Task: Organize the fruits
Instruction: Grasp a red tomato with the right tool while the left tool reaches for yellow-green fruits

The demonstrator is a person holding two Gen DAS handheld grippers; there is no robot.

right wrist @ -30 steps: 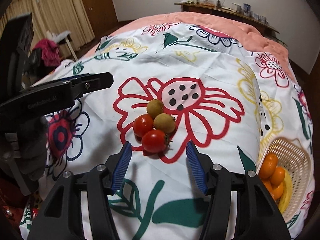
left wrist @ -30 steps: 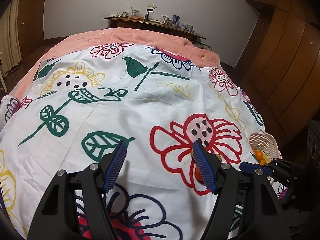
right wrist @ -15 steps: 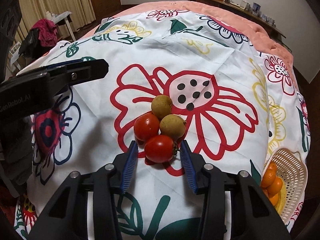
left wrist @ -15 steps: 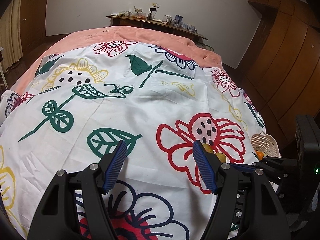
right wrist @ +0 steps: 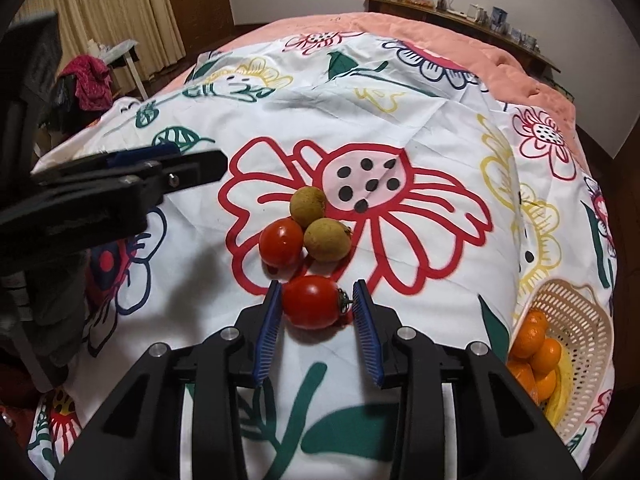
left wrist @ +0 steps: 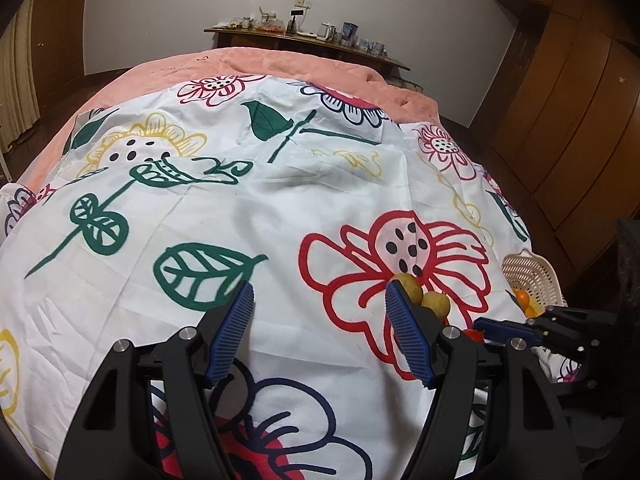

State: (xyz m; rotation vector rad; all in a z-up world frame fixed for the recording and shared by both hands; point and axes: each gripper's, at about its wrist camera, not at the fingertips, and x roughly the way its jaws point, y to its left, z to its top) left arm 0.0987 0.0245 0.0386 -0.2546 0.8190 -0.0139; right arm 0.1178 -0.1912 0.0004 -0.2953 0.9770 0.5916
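Note:
On the flowered sheet (right wrist: 400, 120) lie two red tomatoes and two brown longans in a cluster. My right gripper (right wrist: 317, 286) has the near tomato (right wrist: 312, 301) between its blue pads, which touch its sides as the jaws are closing. The other tomato (right wrist: 281, 241) and the longans (right wrist: 307, 206) (right wrist: 328, 239) sit just beyond. My left gripper (left wrist: 319, 292) hangs open over bare sheet, left of the longans (left wrist: 438, 304). A cream basket (right wrist: 580, 320) holding oranges (right wrist: 532, 344) rests at the sheet's right edge.
A peach blanket (left wrist: 280, 64) covers the far end of the bed. Behind it stands a sideboard (left wrist: 304, 36) with bottles and cups. Wooden wardrobes (left wrist: 568, 120) line the right side. A stool with red clothes (right wrist: 88, 76) and curtains stand at the left.
My right gripper has come forward around the near tomato and its jaws have narrowed from wide apart to touching it. The left gripper has kept its opening and hardly moved.

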